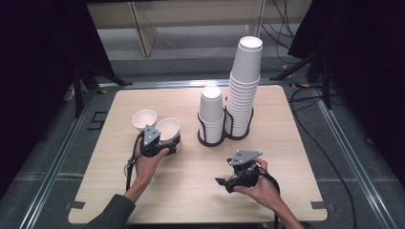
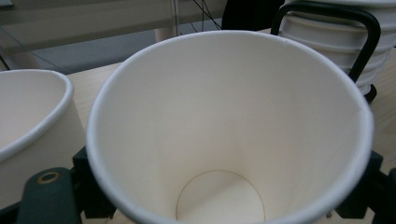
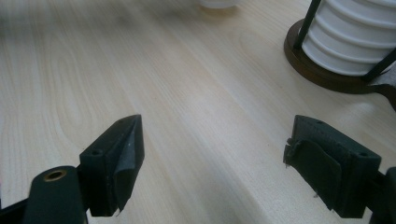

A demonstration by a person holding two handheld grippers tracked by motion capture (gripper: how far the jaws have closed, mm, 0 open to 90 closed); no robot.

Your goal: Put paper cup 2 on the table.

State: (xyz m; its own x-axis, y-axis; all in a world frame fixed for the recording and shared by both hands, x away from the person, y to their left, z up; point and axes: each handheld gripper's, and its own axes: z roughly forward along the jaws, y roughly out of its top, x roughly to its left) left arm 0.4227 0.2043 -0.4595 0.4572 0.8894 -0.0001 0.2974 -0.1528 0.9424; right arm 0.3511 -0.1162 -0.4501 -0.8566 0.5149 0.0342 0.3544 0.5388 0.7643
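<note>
Your left gripper (image 1: 165, 147) clamps white paper cup (image 1: 168, 130) between jaws, beside second white cup (image 1: 143, 119). Your right gripper (image 3: 215, 161) gapes wide over pale wooden bench (image 3: 187, 84).

Black tool (image 1: 165, 148) with grey 3-cornered plate, trailing cable; grey sleeve (image 1: 112, 210).

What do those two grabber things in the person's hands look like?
Both are black. The left gripper and the right gripper each carry a grey three-cornered plate on top and trail a black cable. The right gripper view shows blocky black fingers with dark, slightly worn pads and a brass-coloured ring near the base. A grey sleeve covers the left arm.
</note>
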